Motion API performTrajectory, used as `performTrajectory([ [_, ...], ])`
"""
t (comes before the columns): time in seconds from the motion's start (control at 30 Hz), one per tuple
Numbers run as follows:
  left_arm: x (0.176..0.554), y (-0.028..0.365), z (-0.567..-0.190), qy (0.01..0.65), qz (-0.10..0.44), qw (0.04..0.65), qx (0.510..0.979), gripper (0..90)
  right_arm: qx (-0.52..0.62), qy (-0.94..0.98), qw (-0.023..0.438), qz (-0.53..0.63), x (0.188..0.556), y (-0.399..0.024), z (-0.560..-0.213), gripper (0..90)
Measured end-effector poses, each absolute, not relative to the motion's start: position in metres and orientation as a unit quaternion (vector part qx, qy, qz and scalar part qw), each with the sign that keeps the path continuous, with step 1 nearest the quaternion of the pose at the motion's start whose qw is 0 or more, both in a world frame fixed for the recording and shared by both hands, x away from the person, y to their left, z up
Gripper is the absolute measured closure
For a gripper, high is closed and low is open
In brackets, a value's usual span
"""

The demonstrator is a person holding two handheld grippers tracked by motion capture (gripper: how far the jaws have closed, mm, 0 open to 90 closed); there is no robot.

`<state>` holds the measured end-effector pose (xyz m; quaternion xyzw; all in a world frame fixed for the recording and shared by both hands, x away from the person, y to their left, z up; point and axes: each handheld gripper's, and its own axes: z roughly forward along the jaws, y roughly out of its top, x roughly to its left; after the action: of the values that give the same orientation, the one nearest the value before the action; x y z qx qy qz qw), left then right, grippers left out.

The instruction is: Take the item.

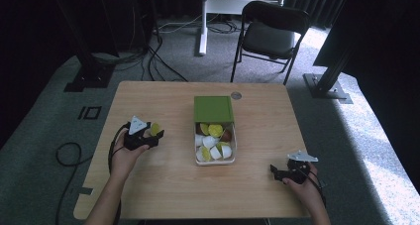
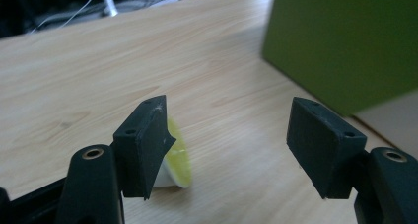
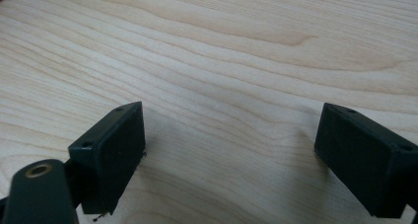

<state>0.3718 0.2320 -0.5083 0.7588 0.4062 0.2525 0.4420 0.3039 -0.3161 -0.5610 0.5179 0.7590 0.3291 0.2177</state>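
Yellow-lidded capsule [image 2: 176, 157]: lies on its side on the worktop [image 1: 163, 185], just beyond the tip of the left-hand jaw as the left gripper view shows it; whether it touches that jaw cannot be told. The other jaw stands well clear of it.
Left gripper [image 1: 143, 136]: jaws apart, nothing clamped between them; the capsule sits at one side of the gap, not in its middle.
Right gripper [image 3: 231, 157]: jaws wide apart over bare wood, nothing between them; it is held low at the near right part of the worktop.
White box [image 1: 198, 160]: stands between the two grippers, well apart from the right jaws and nearer the left ones; it holds more capsules, white, yellow and brown.
Green lid [image 1: 213, 108]: at the far end of the box; in the left gripper view it rises beyond the right-hand jaw.
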Motion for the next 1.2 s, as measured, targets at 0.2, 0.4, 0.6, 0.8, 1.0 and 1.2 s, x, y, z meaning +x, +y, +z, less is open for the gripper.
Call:
performTrajectory([
  [0.2,0.353,0.228,-0.507,0.367,0.241,0.45,0.778,31.9,0.518,0.759,0.218,0.329,0.304,-0.316,-0.561,11.7],
  [0.4,0.335,0.224,-0.508,0.332,0.221,0.469,0.788,31.9,0.518,0.759,0.218,0.329,0.304,-0.316,-0.561,11.7],
  [0.6,0.319,0.22,-0.514,0.296,0.198,0.461,0.813,31.8,0.518,0.759,0.218,0.329,0.304,-0.316,-0.561,11.7],
  [0.8,0.306,0.215,-0.526,0.268,0.17,0.454,0.833,31.8,0.518,0.759,0.218,0.329,0.304,-0.316,-0.561,11.7],
  [1.0,0.296,0.212,-0.533,0.243,0.146,0.454,0.845,28.7,0.518,0.759,0.218,0.329,0.304,-0.316,-0.561,11.7],
  [1.2,0.285,0.207,-0.538,0.211,0.125,0.44,0.864,20.3,0.518,0.759,0.218,0.329,0.304,-0.316,-0.561,11.7],
])
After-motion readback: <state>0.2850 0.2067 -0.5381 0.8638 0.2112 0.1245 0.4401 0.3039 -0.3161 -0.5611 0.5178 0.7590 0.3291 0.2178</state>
